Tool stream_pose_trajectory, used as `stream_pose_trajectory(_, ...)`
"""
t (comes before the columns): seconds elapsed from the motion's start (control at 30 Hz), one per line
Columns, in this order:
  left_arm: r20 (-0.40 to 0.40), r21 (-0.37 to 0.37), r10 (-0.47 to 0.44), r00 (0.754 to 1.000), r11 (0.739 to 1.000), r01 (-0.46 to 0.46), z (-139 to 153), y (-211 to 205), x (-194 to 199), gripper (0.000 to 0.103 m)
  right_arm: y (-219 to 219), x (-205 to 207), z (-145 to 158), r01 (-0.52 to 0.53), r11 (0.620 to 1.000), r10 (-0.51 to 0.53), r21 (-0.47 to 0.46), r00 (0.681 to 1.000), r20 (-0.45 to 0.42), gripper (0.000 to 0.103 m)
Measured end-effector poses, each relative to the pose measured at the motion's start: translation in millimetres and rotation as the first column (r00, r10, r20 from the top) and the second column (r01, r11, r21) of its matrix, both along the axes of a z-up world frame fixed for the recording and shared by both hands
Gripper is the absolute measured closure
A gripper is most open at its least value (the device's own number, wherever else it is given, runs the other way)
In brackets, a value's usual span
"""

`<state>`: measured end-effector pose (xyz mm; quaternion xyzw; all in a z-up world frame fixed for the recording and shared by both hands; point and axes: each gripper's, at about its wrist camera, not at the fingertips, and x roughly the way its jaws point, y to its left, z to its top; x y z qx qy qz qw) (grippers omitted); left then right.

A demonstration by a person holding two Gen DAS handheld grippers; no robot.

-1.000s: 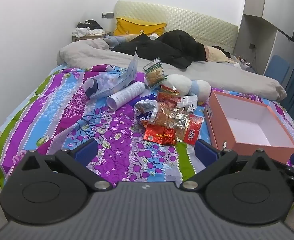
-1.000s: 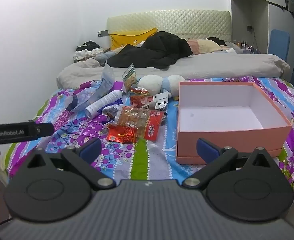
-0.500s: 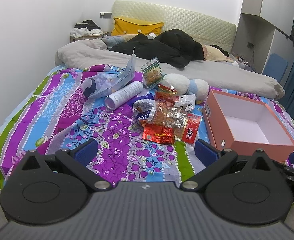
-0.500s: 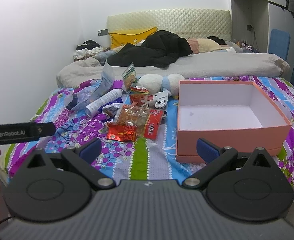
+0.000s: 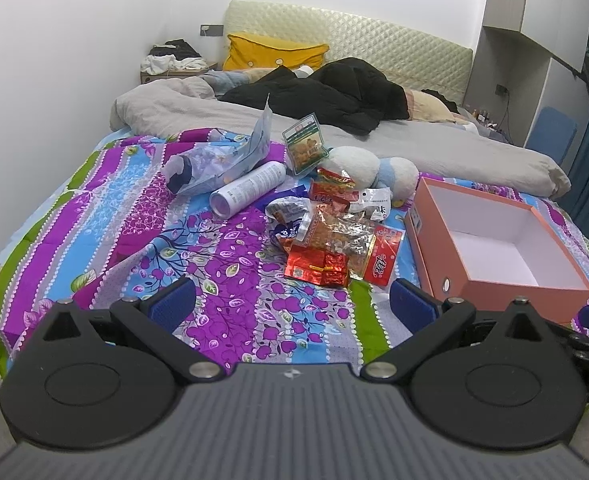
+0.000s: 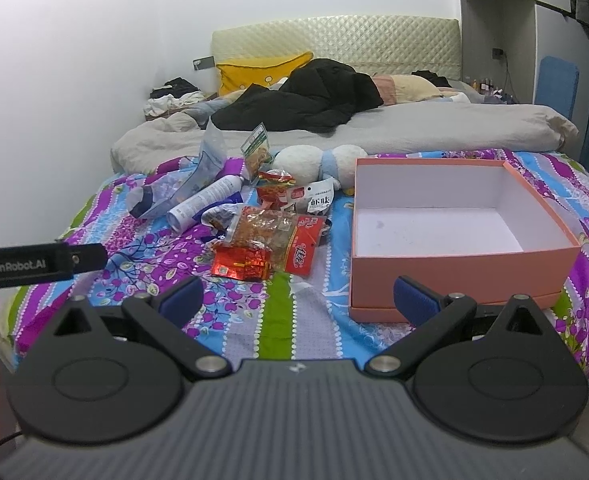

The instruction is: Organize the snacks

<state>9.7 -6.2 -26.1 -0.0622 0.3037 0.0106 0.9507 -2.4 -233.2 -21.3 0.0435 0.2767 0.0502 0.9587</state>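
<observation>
Jaws of both grippers are seen spread wide with nothing held between them. On the left gripper (image 5: 292,306) the blue pads (image 5: 172,305) are set well apart above the near edge of the bed (image 5: 114,216), which is covered by a purple, blue and green floral sheet. On the right gripper (image 6: 300,300) the same wide stance is noted, with its right-hand pad overlapping, in that view, the near wall of the box (image 6: 460,272)

A heap of snack packets (image 5: 334,236) is found near the middle of the sheet, just left of the box. A red foil packet (image 5: 317,268) lies at the near edge of the heap, partly under a clear crinkled bag (image 5: 340,234) of orange pieces; a red packet with white lettering (image 5: 383,258) lies just beside it, nearest the box. A white cylinder (image 5: 248,192) is laid on its side behind the heap, with a translucent blue-white pouch (image 5: 222,160) beyond it. A green-labelled packet (image 5: 305,144) is propped upright against a white and blue plush toy (image 5: 368,168)

The salmon-pink box is open, its white interior holding nothing, and it rests on the sheet to the right of the heap, apart from it

A grey duvet (image 5: 434,148), black clothing (image 5: 334,96) and a yellow pillow (image 5: 270,52) are recorded at the head of the bed

A black bar of the left device marked "GenRobot.AI" (image 6: 26,266) is seen at the left edge of the right wrist view
</observation>
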Motion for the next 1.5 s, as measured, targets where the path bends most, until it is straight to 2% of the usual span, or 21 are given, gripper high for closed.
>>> stream_pose_trajectory(0.53, -0.006, -0.015, -0.004, 1.000, 1.000, 0.004, -1.6, 2.7, -3.0, 0.000, 2.3, -1.4, -1.7, -0.023, 1.000, 0.023, 0.009, 1.000, -0.002, 0.000)
stream_pose_trajectory(0.87, -0.022, -0.013, -0.041, 0.999, 0.999, 0.041, -10.1, -4.5, 5.7, 0.000, 2.3, -2.9, -6.8, -0.023, 0.999, 0.023, 0.026, 1.000, -0.003, 0.000)
stream_pose_trajectory(1.27, -0.056, -0.027, -0.087, 0.995, 0.996, 0.085, -23.5, -7.5, 15.4, 0.000, -5.5, -8.1, -8.6, 0.013, 0.999, -0.015, 0.031, 0.999, 0.048, 0.000)
stream_pose_trajectory(1.37, -0.055, -0.036, -0.103, 0.993, 0.994, 0.101, -25.6, -8.1, 18.6, 0.000, -9.3, -9.0, -9.0, 0.013, 0.999, -0.015, 0.030, 0.998, 0.061, 0.006)
stream_pose_trajectory(1.5, -0.057, -0.042, -0.113, 0.992, 0.993, 0.111, -29.3, -9.5, 23.2, 0.000, -12.7, -5.6, -14.1, 0.009, 0.999, -0.012, 0.051, 0.999, 0.041, 0.006)
